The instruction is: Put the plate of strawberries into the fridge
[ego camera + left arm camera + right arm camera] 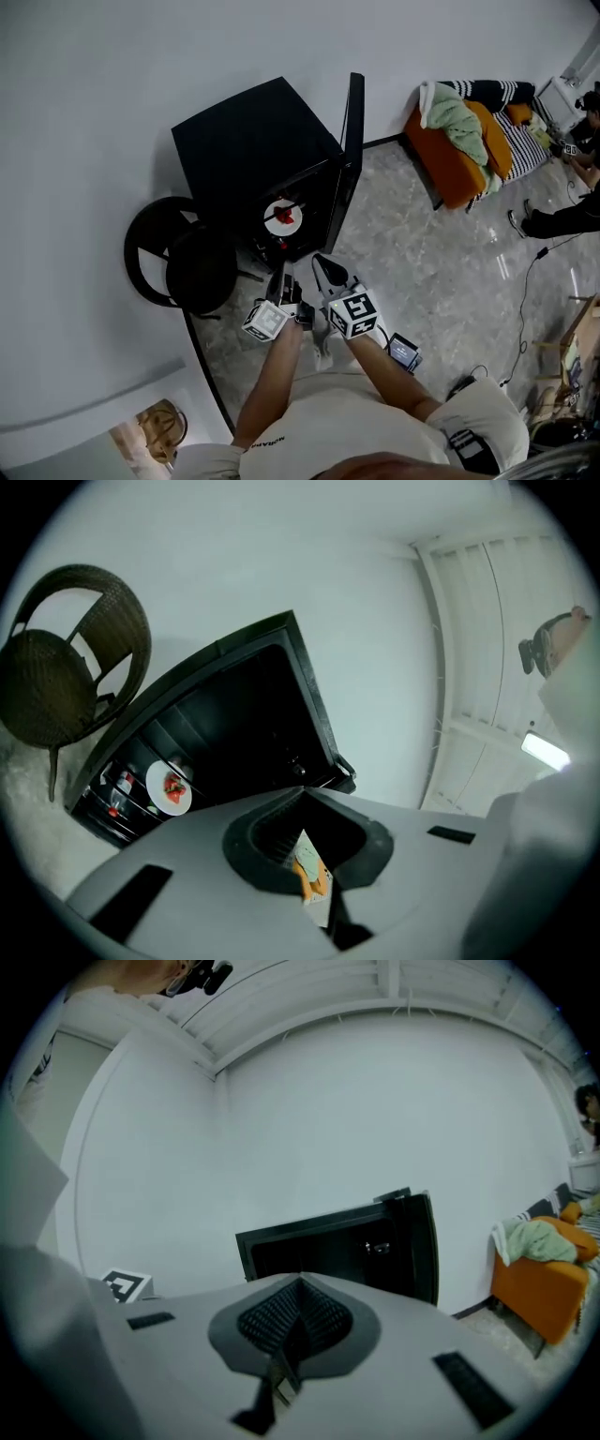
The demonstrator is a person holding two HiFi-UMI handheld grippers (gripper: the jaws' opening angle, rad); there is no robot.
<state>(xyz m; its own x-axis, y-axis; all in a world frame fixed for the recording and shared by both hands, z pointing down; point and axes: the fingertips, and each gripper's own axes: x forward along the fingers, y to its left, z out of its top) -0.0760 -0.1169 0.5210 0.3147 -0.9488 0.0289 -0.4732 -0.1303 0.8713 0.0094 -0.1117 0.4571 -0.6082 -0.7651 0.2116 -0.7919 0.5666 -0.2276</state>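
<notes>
Plate (pixel 284 217) of strawberries sat inside the fridge (pixel 253 141), with the door (pixel 352 150) swung wide open. Left gripper (pixel 302 791): jaws pressed together, nothing between them, held short of the open front. Right gripper (pixel 300 1281): jaws likewise pressed together and empty, just beside the left one. Both were well clear of the plate. Chair (pixel 178 258) stood beside the fridge, on its left in the head view. Sofa (pixel 459 150) lay well apart, by the wall.

Steep overhead head view, near-level gripper views, all facing fridge (pixel 248 141)
</notes>
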